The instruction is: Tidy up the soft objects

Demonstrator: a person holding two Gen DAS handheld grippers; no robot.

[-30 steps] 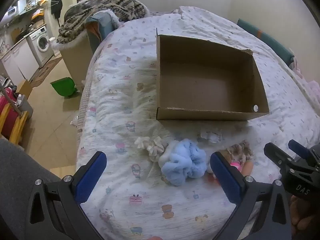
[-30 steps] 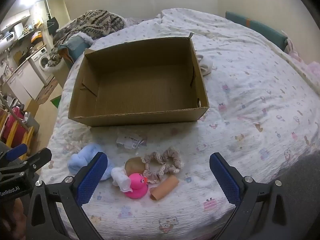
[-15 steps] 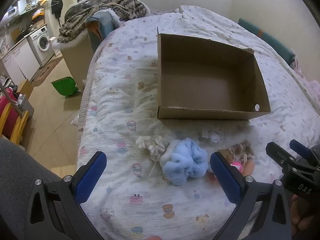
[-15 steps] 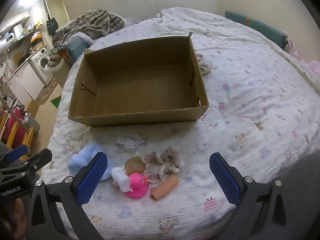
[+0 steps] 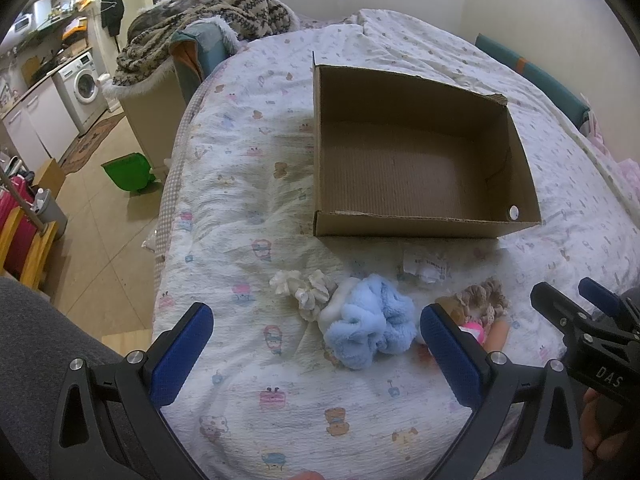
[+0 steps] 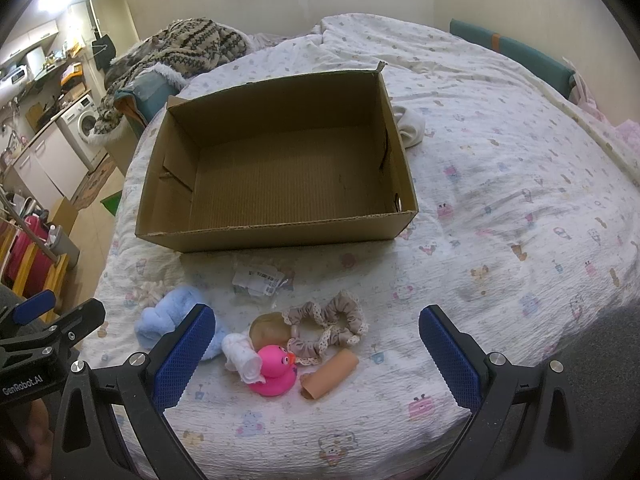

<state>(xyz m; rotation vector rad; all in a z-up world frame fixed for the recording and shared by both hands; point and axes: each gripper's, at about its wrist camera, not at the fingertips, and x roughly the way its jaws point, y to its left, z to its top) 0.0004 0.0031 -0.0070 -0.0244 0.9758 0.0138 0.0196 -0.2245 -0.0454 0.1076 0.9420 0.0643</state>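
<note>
An empty cardboard box (image 5: pixel 420 160) (image 6: pixel 280 168) sits on the bed. In front of it lie a fluffy blue scrunchie (image 5: pixel 366 332) (image 6: pixel 160 320), a cream scrunchie (image 5: pixel 304 288), a beige lace scrunchie (image 6: pixel 328 326) (image 5: pixel 484 300), a pink rubber duck (image 6: pixel 274 370), a white cloth roll (image 6: pixel 240 358), a tan ball (image 6: pixel 266 328) and a tan tube (image 6: pixel 330 372). My left gripper (image 5: pixel 316 356) is open above the bed, just short of the blue scrunchie. My right gripper (image 6: pixel 316 356) is open, near the duck and tube.
A small plastic packet with a label (image 6: pixel 258 280) lies between the box and the toys. A white cloth (image 6: pixel 410 126) lies right of the box. The bed's left edge (image 5: pixel 168 216) drops to the floor, with a green bin (image 5: pixel 128 170) and washing machine (image 5: pixel 82 86) beyond.
Both grippers have drifted very slightly; the box and objects have not moved. Both stay open and empty.
</note>
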